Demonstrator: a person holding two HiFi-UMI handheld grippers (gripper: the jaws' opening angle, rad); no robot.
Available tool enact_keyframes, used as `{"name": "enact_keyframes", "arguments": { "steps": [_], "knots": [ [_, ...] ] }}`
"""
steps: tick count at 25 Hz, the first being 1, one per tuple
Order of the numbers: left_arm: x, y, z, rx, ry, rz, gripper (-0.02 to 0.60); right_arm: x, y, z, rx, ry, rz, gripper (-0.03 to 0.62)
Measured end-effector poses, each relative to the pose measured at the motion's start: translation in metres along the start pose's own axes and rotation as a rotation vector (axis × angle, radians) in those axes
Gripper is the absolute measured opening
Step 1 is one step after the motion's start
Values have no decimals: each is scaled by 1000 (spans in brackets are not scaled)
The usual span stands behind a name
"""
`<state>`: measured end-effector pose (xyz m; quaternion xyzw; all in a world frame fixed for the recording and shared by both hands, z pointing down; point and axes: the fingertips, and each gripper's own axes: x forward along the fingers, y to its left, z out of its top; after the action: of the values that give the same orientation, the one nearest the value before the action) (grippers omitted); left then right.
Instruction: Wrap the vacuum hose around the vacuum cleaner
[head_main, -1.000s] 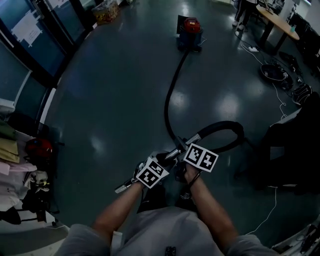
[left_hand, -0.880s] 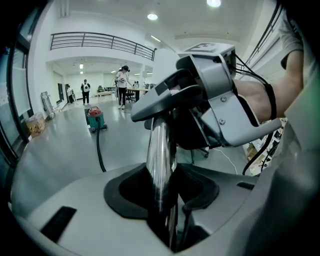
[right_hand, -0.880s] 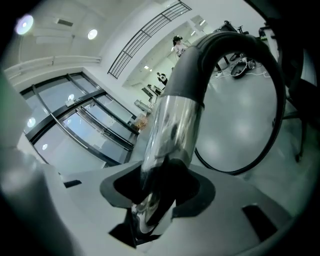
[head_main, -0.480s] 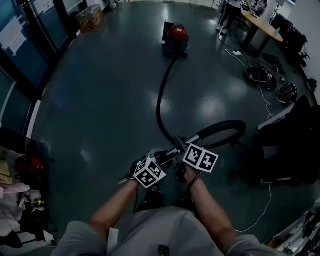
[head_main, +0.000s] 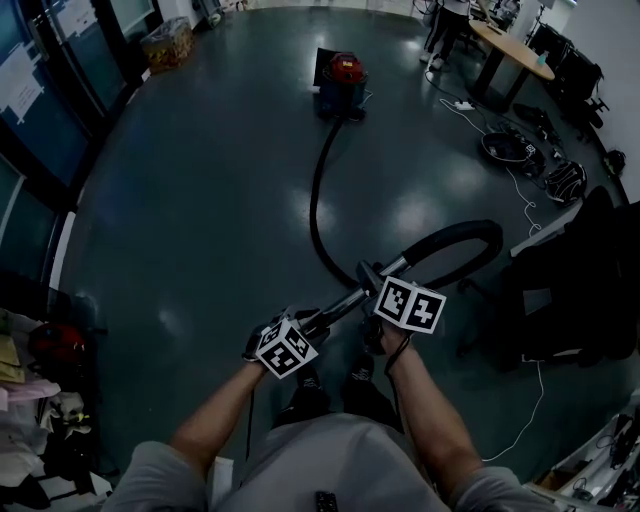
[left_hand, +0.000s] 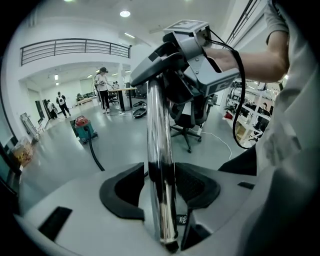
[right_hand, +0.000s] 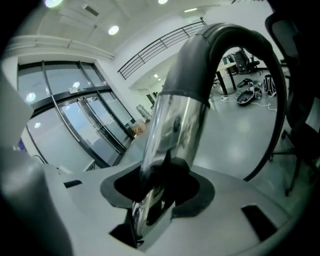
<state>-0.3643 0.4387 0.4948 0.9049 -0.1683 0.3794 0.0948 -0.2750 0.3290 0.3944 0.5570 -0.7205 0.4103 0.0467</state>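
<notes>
Across the dark floor (head_main: 200, 200) the hose (head_main: 312, 200) trails unwound from the far vacuum (head_main: 340, 75). The left tool (left_hand: 160, 185), its jaws just easing wider, and the right tool (right_hand: 155, 192), just tightened, both clamp the wand (head_main: 345, 300). Wrapping has not begun.

This is a large open-plan office or lab hall rather than a home. A wide, glossy dark floor (head_main: 200, 200) reflects round ceiling lights (left_hand: 125, 13). Tall glass doors in dark frames (right_hand: 85, 125) line one side, and some have paper sheets (head_main: 20, 65) stuck on them. A railed upper gallery (left_hand: 75, 47) runs along the white wall. Long desks (head_main: 515, 45) stand at the far edge, with people (left_hand: 103, 85) on their feet beside them. A wheeled office chair (left_hand: 190, 120) stands nearer, and loose cables (head_main: 520, 190) and a power strip (head_main: 462, 104) trail over the floor
</notes>
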Motion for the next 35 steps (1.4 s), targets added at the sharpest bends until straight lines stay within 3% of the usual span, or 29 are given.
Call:
{"name": "enact_keyframes", "arguments": {
  "steps": [10, 17, 26, 35],
  "knots": [
    [10, 7, 35, -2, 44, 36, 184, 17, -13, 35, -287, 96, 89, 160],
    [15, 28, 102, 63, 10, 94, 183, 25, -31, 58, -481, 152, 156, 160],
    [13, 80, 215, 255, -21, 216, 183, 28, -59, 69, -575, 241, 296, 160],
    [16, 102, 278, 499, -24, 251, 183, 40, -70, 64, -727, 347, 345, 160]
  ]
}}
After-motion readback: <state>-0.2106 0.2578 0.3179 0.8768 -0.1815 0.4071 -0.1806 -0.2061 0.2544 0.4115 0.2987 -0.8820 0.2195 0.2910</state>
